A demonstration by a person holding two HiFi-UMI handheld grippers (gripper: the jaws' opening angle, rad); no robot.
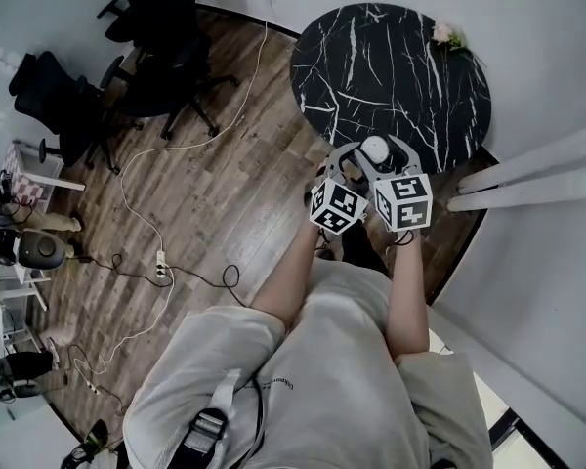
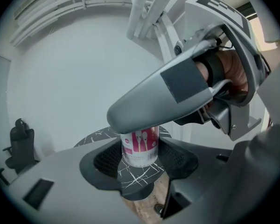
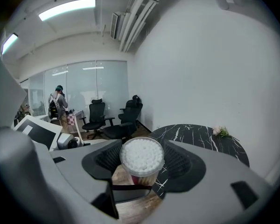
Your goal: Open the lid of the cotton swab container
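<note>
**Scene seen from the head and from both tools.**

- **Floor:** The floor [image 1: 225,193] is brown wood-grain plank and lies beneath both tools.
- **Tabletop:** One round tabletop [image 1: 391,66], black with white marble veining, extends ahead of and under the tool tips.
- **Chairs:** Two black office chairs [image 1: 161,37] on wheeled star bases stand well off to the left of the left tool.
- **Tools:** There are two, of smooth grey moulded plastic with black ribbed pads, held side by side.
  - The left tool [image 2: 140,164] is closed on the body of the cotton swab container [image 3: 141,157], with one pad on each side.
  - The right tool [image 3: 142,166] has its jaws spread wide. They flank the container's top rim without gripping it.
  - Seen from the left tool, the right tool crosses just above the container.
- **Marker cubes:** Each tool carries one white cube printed with black squares, the left cube [image 1: 337,206] and the right cube [image 1: 402,201].
- **Container:** There is one, a small cylinder with a pink-and-white label showing swab drawings. A disc of tightly packed white tips shows at its top. Whether a clear lid covers them, or whether the base rests on the tabletop, cannot be told.
- **Flower sprig:** One pink flower sprig [image 1: 447,35] lies well beyond the tool tips, at the tabletop's far edge.
</note>
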